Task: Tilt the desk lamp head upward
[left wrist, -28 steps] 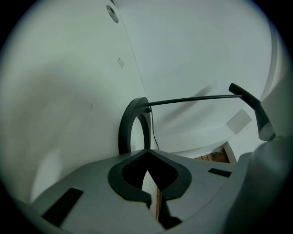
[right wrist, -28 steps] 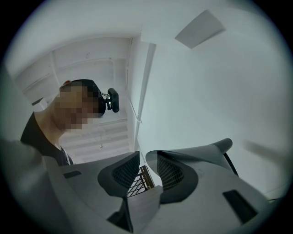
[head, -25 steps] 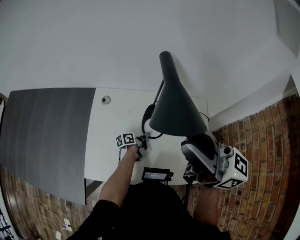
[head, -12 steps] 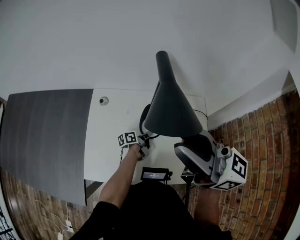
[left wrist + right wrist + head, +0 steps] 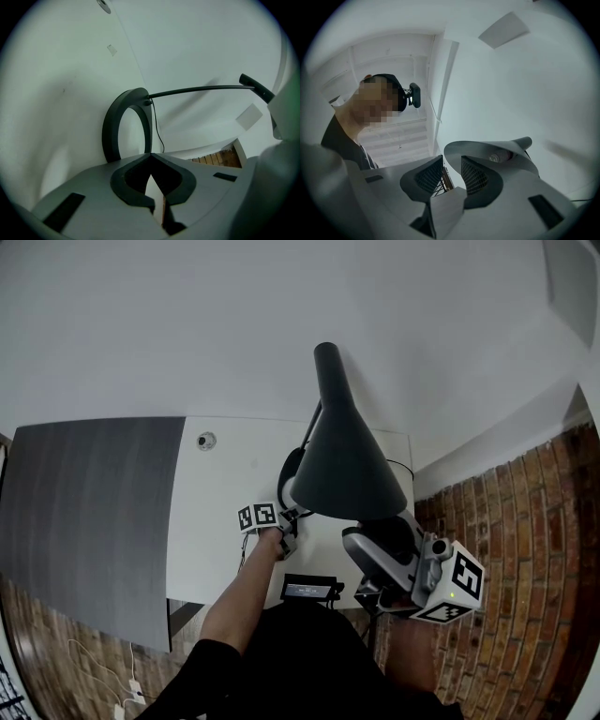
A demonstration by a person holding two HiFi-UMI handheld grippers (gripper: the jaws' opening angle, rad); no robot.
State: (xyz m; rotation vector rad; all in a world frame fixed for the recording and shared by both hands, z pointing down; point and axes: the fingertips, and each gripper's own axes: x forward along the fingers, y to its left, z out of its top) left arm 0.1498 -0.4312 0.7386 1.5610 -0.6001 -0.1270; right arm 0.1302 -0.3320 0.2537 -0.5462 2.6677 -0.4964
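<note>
Hardly anything has shifted over the last second: the lamp head [image 5: 342,460] hangs tilted above the ring-shaped lamp base [image 5: 285,474] on the white bench [image 5: 225,521]. Right of the base, the right tool [image 5: 451,174] points up under the head's lower rim, jaws released, with the rim just beyond their gap. The left tool [image 5: 150,157], clenched on nothing, sits at the base's near edge.

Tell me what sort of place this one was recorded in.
Probably an office or home study corner: a white desk set against a plain white wall, a dark desk lamp standing on it, and a brick-patterned floor beside it.
</note>
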